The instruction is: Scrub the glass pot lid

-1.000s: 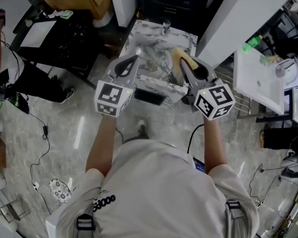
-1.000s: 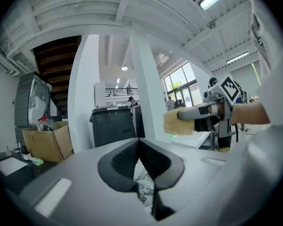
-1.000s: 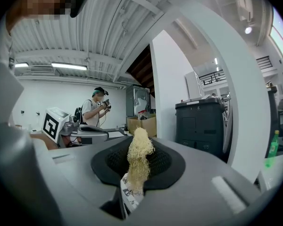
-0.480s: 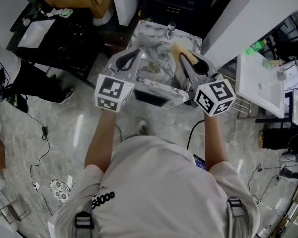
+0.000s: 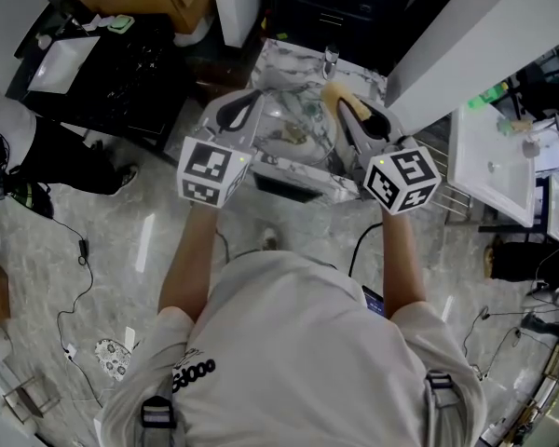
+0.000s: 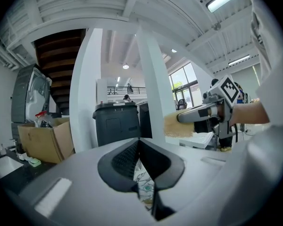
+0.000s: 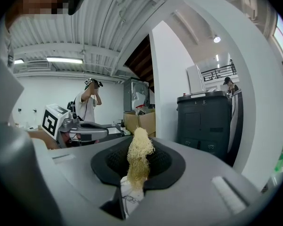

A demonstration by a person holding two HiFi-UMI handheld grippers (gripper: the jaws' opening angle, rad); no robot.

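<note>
Jaws of the left gripper (image 6: 139, 147) are pressed together, it seems on the rim of the lid (image 5: 293, 124), which is tilted over the sink (image 5: 298, 168). Just beside it, the right gripper (image 5: 347, 117) pinches a yellow scrubber (image 7: 140, 154) close to the lid.

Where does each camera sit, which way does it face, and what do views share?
Head view: on the head, steeply down; both forearms, torso, left gripper, right gripper.
Left gripper view: on left gripper, along its shut jaws; right gripper with scrubber at right.
Right gripper view: on right gripper, along jaws clamping the scrubber; left gripper at left.
Shared: each gripper view shows the other gripper.
</note>
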